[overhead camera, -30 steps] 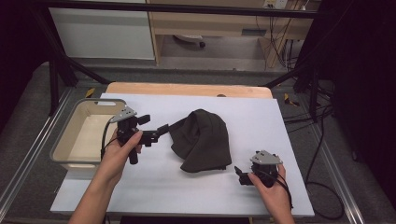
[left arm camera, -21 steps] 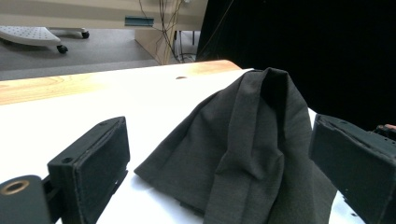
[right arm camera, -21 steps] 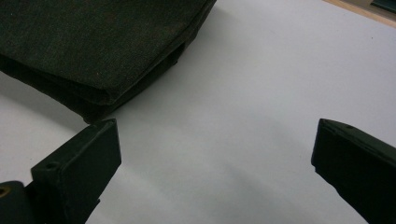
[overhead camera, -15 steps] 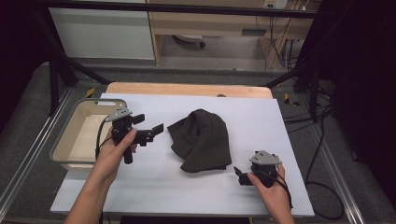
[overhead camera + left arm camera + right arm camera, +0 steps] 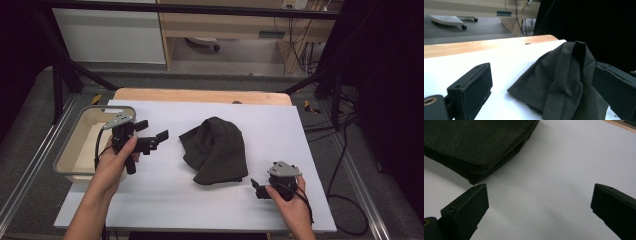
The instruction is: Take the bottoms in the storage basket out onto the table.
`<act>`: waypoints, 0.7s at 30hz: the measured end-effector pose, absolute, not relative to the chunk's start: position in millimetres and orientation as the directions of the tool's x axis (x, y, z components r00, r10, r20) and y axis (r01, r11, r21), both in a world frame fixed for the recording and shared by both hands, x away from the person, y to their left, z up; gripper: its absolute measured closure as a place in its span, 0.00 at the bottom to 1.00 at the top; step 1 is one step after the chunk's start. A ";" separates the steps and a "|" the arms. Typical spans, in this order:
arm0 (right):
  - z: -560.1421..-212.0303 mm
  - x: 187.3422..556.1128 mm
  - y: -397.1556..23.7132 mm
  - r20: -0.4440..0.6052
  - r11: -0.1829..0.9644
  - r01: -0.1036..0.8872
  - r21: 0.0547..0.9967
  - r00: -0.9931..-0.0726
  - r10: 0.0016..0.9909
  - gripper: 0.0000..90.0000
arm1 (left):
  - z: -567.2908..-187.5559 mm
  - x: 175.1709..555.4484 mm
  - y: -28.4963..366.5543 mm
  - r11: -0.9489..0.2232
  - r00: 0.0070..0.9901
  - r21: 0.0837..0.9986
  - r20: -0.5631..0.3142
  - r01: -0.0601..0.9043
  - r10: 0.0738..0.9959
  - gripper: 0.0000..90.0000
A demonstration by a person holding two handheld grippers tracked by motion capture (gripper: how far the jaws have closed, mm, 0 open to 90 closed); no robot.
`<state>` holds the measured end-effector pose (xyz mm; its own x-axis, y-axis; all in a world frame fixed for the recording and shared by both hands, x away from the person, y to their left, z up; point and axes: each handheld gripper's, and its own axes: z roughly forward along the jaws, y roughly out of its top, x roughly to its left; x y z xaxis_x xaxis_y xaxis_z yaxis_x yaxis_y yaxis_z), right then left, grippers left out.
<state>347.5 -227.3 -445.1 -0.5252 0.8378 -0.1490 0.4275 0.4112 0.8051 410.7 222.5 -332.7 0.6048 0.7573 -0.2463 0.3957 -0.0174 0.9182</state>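
Both pairs of jaws stand spread apart, pinching nothing. My left gripper (image 5: pixel 150 139) hangs over the white tabletop (image 5: pixel 165 195) just right of the beige tub (image 5: pixel 75 150), its jaws aimed at the dark cloth (image 5: pixel 216 149) and set apart from it by a strip of bare white. In the left gripper view the cloth (image 5: pixel 564 82) rises in a soft crumpled peak between my jaws, its near hem lying on the white surface. My right gripper (image 5: pixel 260 189) sits low near the front right part of the tabletop, just beside the cloth's lower right corner. In the right gripper view that folded corner (image 5: pixel 477 176) lies close above my left-hand jaw, not touching it, and bare white spreads between and beyond the jaws.

Open room lies all round the cloth: a wide stretch toward the front edge, more to the right edge, and a band behind it up to the wooden strip (image 5: pixel 200 95) at the far side. The tub stands at the tabletop's left edge.

I can read no writing on any of it.
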 end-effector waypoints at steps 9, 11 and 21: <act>-444.5 347.1 -227.1 -0.146 0.410 0.424 0.807 -0.530 0.836 0.03 | -328.5 409.1 235.3 -0.010 0.595 0.923 -0.239 0.384 0.767 0.04; -444.9 347.3 -227.0 -0.147 0.412 0.423 0.807 -0.532 0.834 0.03 | -327.4 409.0 238.6 0.000 0.594 0.922 -0.250 0.387 0.765 0.04; -444.5 346.9 -226.2 -0.146 0.412 0.420 0.809 -0.535 0.832 0.02 | -324.6 407.3 251.2 0.007 0.582 0.921 -0.252 0.389 0.773 0.04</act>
<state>346.9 -226.2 -444.5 -0.5346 0.8323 -0.1465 0.4200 0.4121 0.8086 407.3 251.2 -324.6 0.5822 0.7731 -0.2518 0.3889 0.0072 0.9213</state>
